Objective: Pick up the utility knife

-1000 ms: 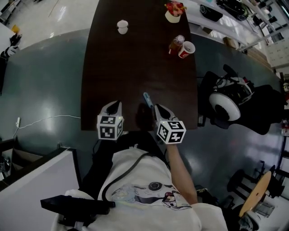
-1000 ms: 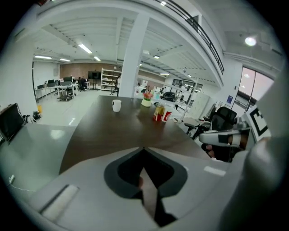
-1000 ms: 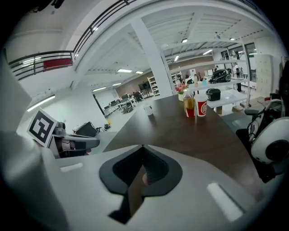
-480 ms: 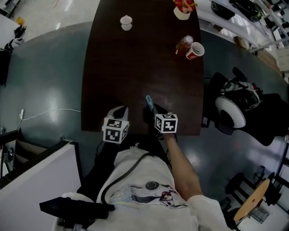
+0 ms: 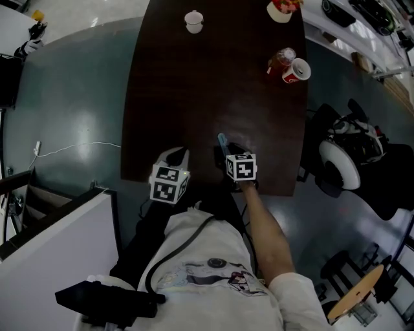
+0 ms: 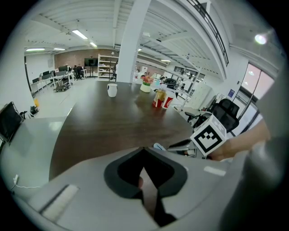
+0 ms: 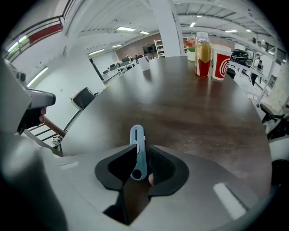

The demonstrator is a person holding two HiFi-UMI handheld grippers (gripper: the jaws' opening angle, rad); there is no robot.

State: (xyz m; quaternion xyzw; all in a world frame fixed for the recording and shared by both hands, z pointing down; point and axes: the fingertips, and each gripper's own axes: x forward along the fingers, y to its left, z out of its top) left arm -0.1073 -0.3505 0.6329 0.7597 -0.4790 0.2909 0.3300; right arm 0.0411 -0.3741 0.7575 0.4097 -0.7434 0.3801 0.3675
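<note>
A light blue utility knife (image 7: 137, 149) lies lengthwise between my right gripper's (image 7: 138, 158) jaws, its tip pointing away over the dark wooden table (image 7: 189, 113). Those jaws are opening, and a small gap shows beside the ribbed right pad. In the head view the knife (image 5: 223, 139) sticks out ahead of the right gripper (image 5: 228, 152) near the table's (image 5: 194, 97) front edge. My left gripper (image 5: 176, 155) hovers a little to the left with its jaws together and nothing in them. In the left gripper view, the knife's tip (image 6: 159, 146) shows just past the left gripper (image 6: 143, 168).
At the table's far end stand a white cup (image 5: 193, 21), a bottle (image 5: 279, 60), a red cup (image 5: 298, 70) and a flower pot (image 5: 281, 8). An office chair (image 5: 343, 158) stands to the right of the table. A cable (image 5: 77, 149) lies on the floor at the left.
My right gripper has sunk toward the table near its front edge, with the knife still between its jaws. The left gripper has dipped slightly.
</note>
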